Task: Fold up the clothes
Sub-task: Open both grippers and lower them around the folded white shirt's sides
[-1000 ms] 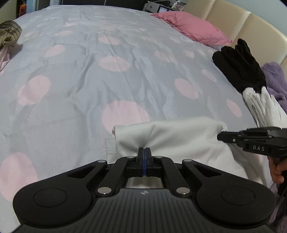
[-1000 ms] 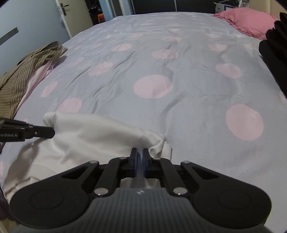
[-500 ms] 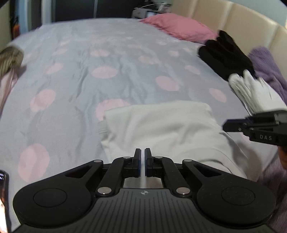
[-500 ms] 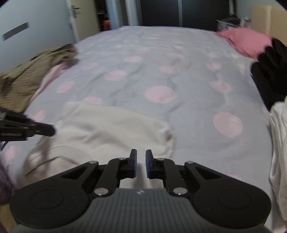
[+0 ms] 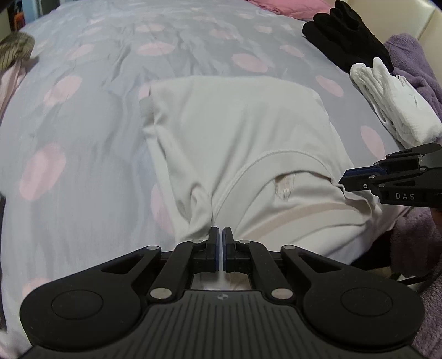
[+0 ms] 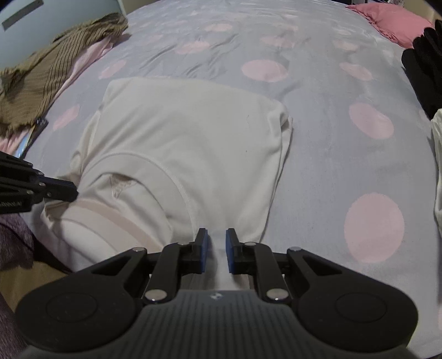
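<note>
A white shirt point(image 5: 234, 124) lies folded over on the grey bedspread with pink dots point(image 5: 83, 124), its collar and a pale stripe facing the near edge. My left gripper point(image 5: 220, 234) is shut on a bunched fold at the shirt's near left edge. In the right wrist view the shirt point(image 6: 187, 124) fills the middle. My right gripper point(image 6: 216, 237) is at its near right edge; the jaws are opening, with white fabric lying loose between the pads. Each gripper shows in the other's view: the right gripper point(image 5: 342, 181) and the left gripper point(image 6: 74, 190).
A black garment point(image 5: 345, 36), a folded white garment point(image 5: 395, 105) and a purple blanket point(image 5: 414, 55) lie along the right side by the headboard. A pink pillow point(image 6: 386, 19) is at the far right. A brown striped garment point(image 6: 49, 74) lies at the left edge.
Both grippers drew back toward the near edge of the bed, and more of the shirt now lies flat in front of them. The right jaws have parted.
</note>
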Demonstrator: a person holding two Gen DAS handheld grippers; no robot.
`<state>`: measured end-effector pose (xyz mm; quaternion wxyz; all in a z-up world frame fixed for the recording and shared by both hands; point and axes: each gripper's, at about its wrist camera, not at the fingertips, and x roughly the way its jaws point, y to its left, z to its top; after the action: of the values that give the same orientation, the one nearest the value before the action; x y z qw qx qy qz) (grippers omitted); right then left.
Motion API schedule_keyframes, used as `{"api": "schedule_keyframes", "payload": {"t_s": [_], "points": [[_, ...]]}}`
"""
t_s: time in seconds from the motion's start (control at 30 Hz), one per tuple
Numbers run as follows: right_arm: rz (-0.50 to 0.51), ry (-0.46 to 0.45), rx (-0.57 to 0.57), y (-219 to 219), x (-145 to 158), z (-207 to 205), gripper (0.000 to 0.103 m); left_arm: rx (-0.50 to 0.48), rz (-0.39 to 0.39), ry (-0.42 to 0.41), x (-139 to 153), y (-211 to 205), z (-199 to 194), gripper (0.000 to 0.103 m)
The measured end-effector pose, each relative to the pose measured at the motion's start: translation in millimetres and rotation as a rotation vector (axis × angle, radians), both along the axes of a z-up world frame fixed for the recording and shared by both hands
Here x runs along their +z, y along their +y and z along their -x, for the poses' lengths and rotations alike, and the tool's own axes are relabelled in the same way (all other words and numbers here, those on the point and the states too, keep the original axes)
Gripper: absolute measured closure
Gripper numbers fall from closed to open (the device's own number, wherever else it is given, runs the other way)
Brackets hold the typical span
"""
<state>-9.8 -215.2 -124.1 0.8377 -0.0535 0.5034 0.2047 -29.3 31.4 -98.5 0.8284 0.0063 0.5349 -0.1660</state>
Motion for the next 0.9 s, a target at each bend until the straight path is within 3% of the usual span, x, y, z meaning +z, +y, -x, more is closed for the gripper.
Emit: {"api": "schedule_keyframes", "payload": {"t_s": [0.2, 0.4, 0.5, 0.57, 0.63, 0.7, 0.77, 0.9], "points": [[-0.013, 0.049, -0.026, -9.5, 2.1, 10.7, 0.086, 0.010, -0.024, 0.010, 2.4, 1.3, 15.6, 0.102], [-0.070, 0.114, -0.092, -26.4, 5.4, 17.4, 0.085, 0.063, 0.017, 0.024, 7.4, 11.3, 26.2, 0.102], [-0.076, 0.100, -0.113, -32.1, 10.5, 22.7, 0.075, 0.037, 0.021, -0.024, 15.6, 10.8, 30.2, 0.101], [-0.091, 0.068, -0.132, -36.9, 16.2, 23.8, 0.074, 0.051, 0.040, -0.083, 23.6, 13.7, 30.2, 0.091], [-0.115, 0.027, -0.156, -40.9, 21.9, 22.6, 0.071, 0.097, 0.053, -0.124, 27.8, 17.7, 25.5, 0.069], [-0.127, -0.009, -0.172, -42.2, 25.8, 19.2, 0.067, 0.144, 0.065, -0.164, 31.7, 21.9, 20.5, 0.057], [-0.131, -0.029, -0.179, -41.2, 26.7, 13.9, 0.058, 0.187, 0.094, -0.170, 30.3, 24.5, 12.4, 0.057], [-0.132, -0.038, -0.204, -39.4, 25.1, -0.1, 0.056, 0.279, 0.153, -0.128, 19.4, 30.2, -7.3, 0.056]]}}
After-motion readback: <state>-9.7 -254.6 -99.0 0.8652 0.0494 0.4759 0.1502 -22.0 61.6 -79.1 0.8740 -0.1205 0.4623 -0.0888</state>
